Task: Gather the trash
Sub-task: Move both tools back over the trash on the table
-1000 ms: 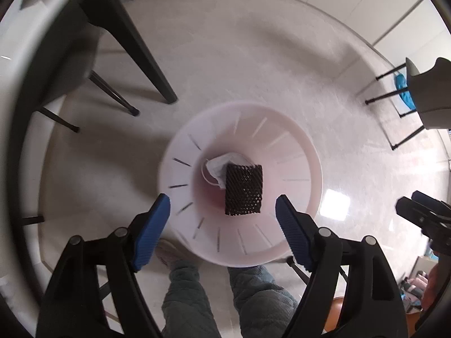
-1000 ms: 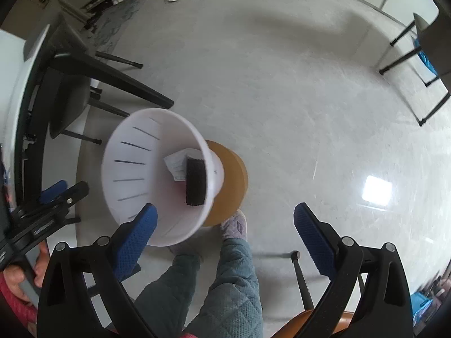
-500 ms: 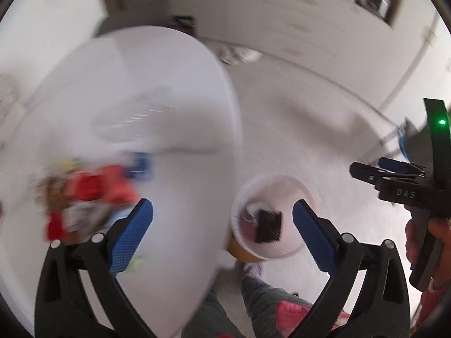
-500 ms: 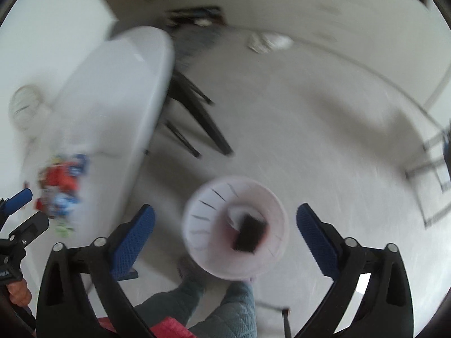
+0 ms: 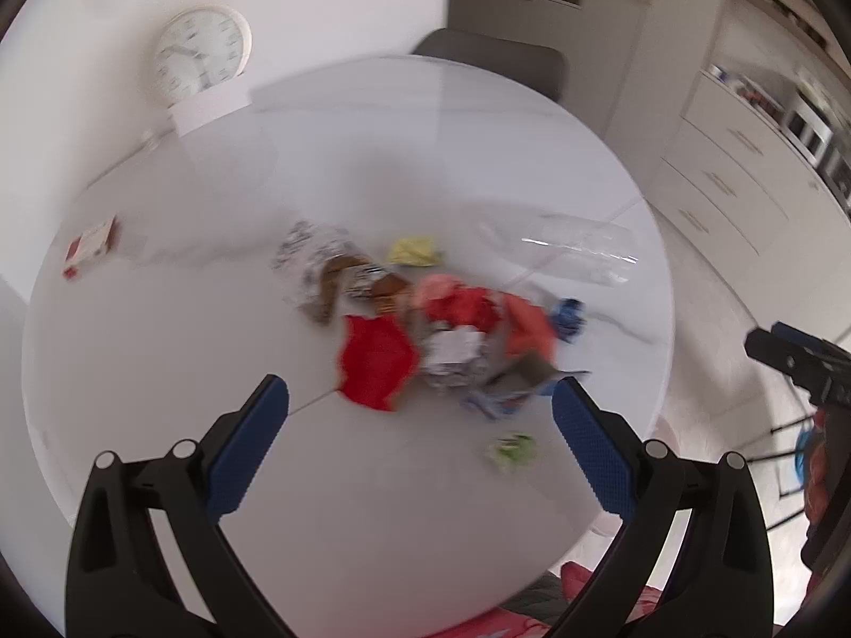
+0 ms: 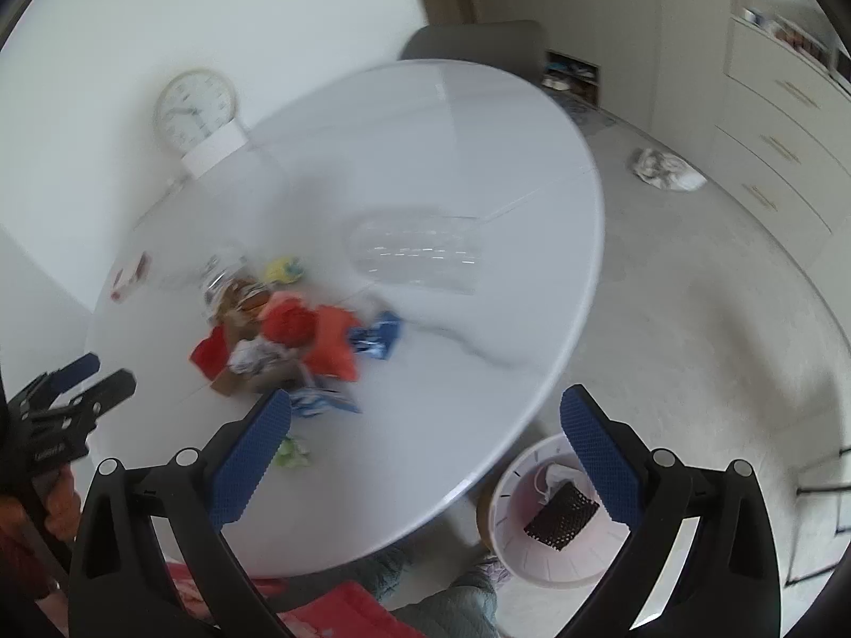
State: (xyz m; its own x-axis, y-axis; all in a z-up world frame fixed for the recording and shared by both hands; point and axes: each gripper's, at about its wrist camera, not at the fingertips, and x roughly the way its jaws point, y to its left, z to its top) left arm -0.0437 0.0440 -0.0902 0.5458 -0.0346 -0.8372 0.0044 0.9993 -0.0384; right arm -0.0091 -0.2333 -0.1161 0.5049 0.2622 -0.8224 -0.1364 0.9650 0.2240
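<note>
Both views are motion-blurred. The left gripper [image 5: 420, 399] is seen wide open, jaws having just been opening, nothing between them. The right gripper [image 6: 425, 414] is likewise spread wide, nothing held.

A trash pile [image 5: 441, 329] is spread at frame centre of the left view on the round white table [image 5: 213, 505]: red wrapper [image 5: 375, 367], yellow scrap [image 5: 412, 251], blue wrapper [image 5: 569, 316], green scrap [image 5: 511, 452] lower right, clear plastic container [image 5: 580, 255] upper right. Print on the wrappers is too blurred to be read.

A white clock [image 5: 202, 56] is noted upper left; its numerals cannot be read. A small red-and-white box [image 5: 90, 244] lies at far left.

In the right view, a white bin [image 6: 553, 521] is seen on the floor, lower right, holding a black mesh piece [image 6: 564, 513]. White lettering on the left gripper's body, at the left edge, is illegible.
</note>
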